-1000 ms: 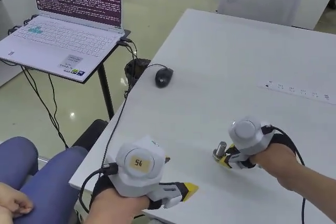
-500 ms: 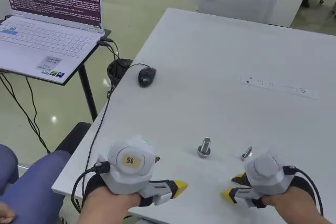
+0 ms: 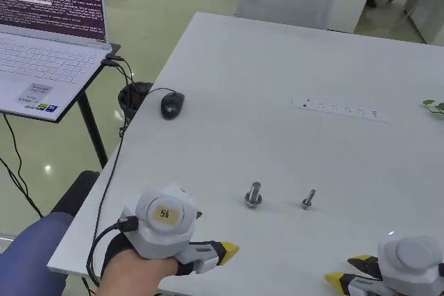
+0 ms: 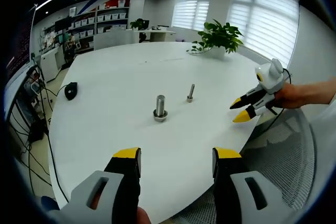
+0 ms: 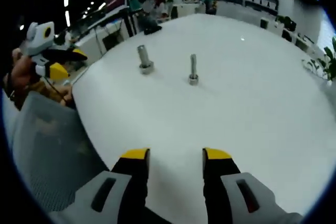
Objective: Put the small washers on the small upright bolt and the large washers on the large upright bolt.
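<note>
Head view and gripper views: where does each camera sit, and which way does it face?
Head view: above, looking down at the white table; hand holding yellow-tipped left gripper, right gripper at bottom.
Left gripper view: low, along its open jaws, facing the right gripper.
Right gripper view: low, facing the left gripper.
Shared: thick steel upright bolt, thin steel upright bolt.

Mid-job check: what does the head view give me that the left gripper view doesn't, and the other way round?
Head view adds the laptop keyboard and the numbered back of the left gripper. Left gripper view adds the window blinds and wall shelves, plus that gripper's own open jaws. Both share the table, the mouse, the large bolt and small bolt standing upright, and the right gripper, open.
</note>
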{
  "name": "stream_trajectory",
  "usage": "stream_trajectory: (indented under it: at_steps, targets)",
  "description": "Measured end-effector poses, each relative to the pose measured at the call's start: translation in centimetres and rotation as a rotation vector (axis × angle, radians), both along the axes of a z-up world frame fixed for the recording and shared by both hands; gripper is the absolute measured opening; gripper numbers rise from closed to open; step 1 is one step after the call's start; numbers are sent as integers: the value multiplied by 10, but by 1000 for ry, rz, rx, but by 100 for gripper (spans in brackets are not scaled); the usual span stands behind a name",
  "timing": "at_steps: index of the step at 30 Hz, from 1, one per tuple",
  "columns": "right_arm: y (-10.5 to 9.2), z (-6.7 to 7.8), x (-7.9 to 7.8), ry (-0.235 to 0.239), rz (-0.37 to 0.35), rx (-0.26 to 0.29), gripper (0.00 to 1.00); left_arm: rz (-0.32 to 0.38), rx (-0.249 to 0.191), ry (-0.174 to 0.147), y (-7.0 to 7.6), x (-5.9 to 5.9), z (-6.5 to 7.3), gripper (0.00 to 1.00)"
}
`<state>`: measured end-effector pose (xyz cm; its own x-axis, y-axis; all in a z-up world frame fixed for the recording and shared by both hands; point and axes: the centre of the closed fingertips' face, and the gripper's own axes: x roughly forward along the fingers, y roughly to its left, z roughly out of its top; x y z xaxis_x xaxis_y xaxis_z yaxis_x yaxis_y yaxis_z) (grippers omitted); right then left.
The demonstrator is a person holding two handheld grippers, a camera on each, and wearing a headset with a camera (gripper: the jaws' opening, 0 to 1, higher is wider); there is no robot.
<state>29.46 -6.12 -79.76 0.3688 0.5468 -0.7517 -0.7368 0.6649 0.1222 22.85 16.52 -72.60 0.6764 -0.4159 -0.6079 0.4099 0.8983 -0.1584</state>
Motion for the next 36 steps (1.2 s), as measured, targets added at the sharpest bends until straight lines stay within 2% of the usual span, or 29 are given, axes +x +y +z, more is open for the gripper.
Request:
stream_trajectory:
  at_steps: [1,4,12,19,36]
  targets:
    - [-3,4,2,-11,-34,21,42,-1,-1,-2,0,1,0,54]
    - [-7,10,4,-24,-68,59,46,-2,-7,-8,-1,4,2,54]
    - [-8,16,2,-43,-72,71,53,-16,-13,-24,-6,9,6,55]
    - [-11,10,-2,-27,-60,45,55,-21,-19,-27,-9,9,7,56]
    - [-10,8,-6,-21,-52,49,57,-16,-19,-25,-8,6,6,56]
